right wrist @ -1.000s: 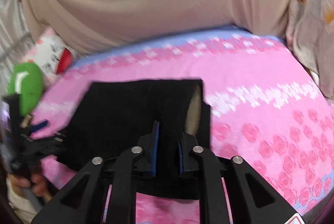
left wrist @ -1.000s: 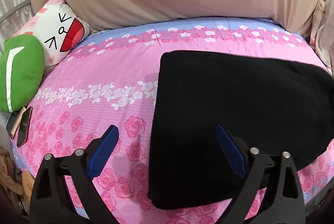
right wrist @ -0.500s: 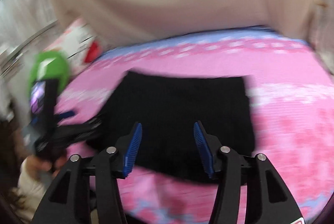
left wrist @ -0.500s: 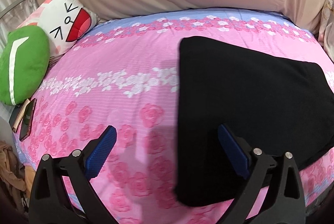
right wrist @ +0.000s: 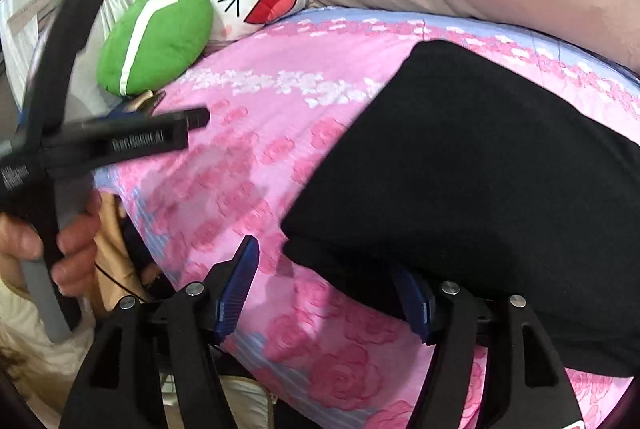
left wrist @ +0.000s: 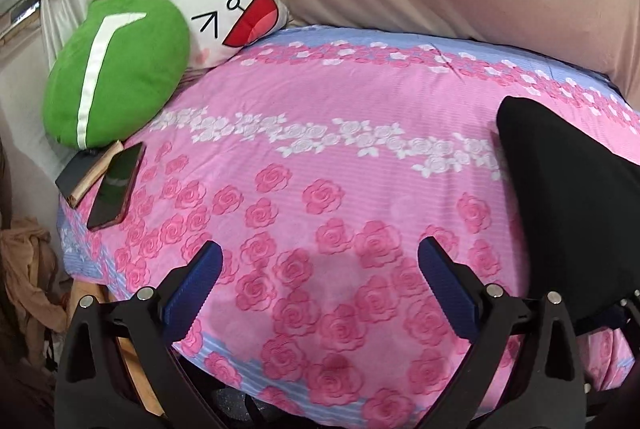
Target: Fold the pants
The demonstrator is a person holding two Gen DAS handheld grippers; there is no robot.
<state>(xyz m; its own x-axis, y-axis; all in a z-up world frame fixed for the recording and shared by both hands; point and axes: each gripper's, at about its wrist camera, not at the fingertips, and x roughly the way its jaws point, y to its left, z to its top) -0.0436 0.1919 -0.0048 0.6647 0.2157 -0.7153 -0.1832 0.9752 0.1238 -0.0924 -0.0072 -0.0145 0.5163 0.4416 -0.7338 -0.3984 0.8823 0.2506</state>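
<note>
On the pink floral bedspread (left wrist: 320, 157), right of the green cushion (left wrist: 116, 77) and the phone (left wrist: 114, 189): black pants (right wrist: 480, 165), folded into a flat block, nothing gripping them. Judged near done; for a clean finish, worth squaring the near edge against the bedspread border and lifting clear without dragging cloth. Left gripper (left wrist: 320, 277): jaws wide apart over bare bedspread, left of the pants, touching nothing, holding nothing. Right gripper (right wrist: 332, 293): jaws just been opening, now well apart at the pants' near corner, right pad partly hidden under the hem, no cloth pinched between.
</note>
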